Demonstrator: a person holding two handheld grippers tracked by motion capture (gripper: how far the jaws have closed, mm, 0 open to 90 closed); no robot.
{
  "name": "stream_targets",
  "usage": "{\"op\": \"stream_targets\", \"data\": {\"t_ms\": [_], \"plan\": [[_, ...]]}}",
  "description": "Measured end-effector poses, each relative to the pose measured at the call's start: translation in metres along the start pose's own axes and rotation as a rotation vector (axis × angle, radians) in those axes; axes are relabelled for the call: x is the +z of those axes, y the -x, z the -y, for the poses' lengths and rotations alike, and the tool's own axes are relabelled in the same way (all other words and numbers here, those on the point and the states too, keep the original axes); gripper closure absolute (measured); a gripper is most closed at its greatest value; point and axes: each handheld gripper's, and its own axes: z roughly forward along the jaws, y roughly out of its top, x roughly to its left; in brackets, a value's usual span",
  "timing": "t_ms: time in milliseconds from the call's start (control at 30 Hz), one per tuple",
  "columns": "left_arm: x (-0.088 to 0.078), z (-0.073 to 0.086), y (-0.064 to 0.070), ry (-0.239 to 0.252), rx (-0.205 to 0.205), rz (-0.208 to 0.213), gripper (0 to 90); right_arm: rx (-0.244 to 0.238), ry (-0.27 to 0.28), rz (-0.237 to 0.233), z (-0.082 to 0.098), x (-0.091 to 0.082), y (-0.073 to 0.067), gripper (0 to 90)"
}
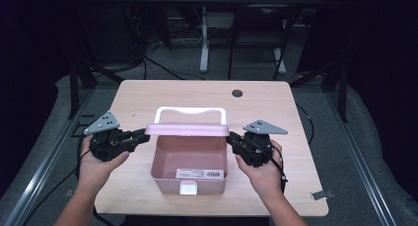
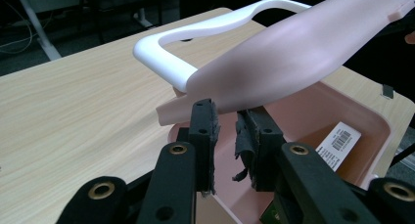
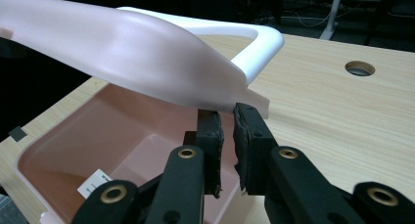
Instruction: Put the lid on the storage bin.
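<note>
High view: pink lid [image 1: 187, 129] held above the box [image 1: 190, 184] at table centre, left gripper [image 1: 143, 135] clamped at its 9 o'clock edge, right gripper [image 1: 230, 137] at 3. Next move looks like a level lift clear.

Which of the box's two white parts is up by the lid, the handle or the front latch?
The white handle, a wide loop on the raised pink lid at the far side. The small white latch sits low on the pink box's near wall.
</note>
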Motion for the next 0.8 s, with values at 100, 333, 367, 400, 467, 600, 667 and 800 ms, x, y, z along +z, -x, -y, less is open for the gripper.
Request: {"op": "stream_targets", "data": {"t_ms": [100, 333, 367, 400, 467, 600, 667, 800], "plan": [[-0.0003, -0.0005, 0.0018, -0.001, 0.008, -0.004, 76.5, 0.002, 0.0, 0.0, 0.0007, 0.0001, -0.0002, 81.2], [-0.0012, -0.0011, 0.0027, -0.001, 0.015, -0.006, 76.5, 0.007, 0.015, -0.006, 0.003, 0.0001, 0.0006, 81.0], [-0.0012, -0.0012, 0.0028, -0.001, 0.016, -0.007, 76.5, 0.011, 0.016, -0.01, 0.0031, 0.0001, 0.0012, 80.9], [-0.0013, -0.0014, 0.0027, -0.004, 0.018, -0.007, 76.5, 0.013, 0.017, -0.014, 0.0033, 0.0002, 0.0019, 80.8], [-0.0011, -0.0015, 0.003, -0.002, 0.013, -0.008, 76.5, 0.018, 0.02, -0.02, 0.0037, 0.0007, 0.003, 80.6], [-0.0009, -0.0026, 0.0038, -0.006, 0.015, -0.012, 76.4, 0.027, 0.034, -0.035, 0.005, 0.0004, 0.0052, 80.7], [-0.001, -0.0035, 0.0034, -0.011, 0.019, -0.013, 76.3, 0.027, 0.044, -0.04, 0.006, -0.0001, 0.0051, 80.7], [-0.0002, -0.0066, 0.0027, -0.01, 0.014, -0.018, 76.3, 0.021, 0.048, -0.043, 0.007, -0.0014, 0.0053, 80.4]]}}
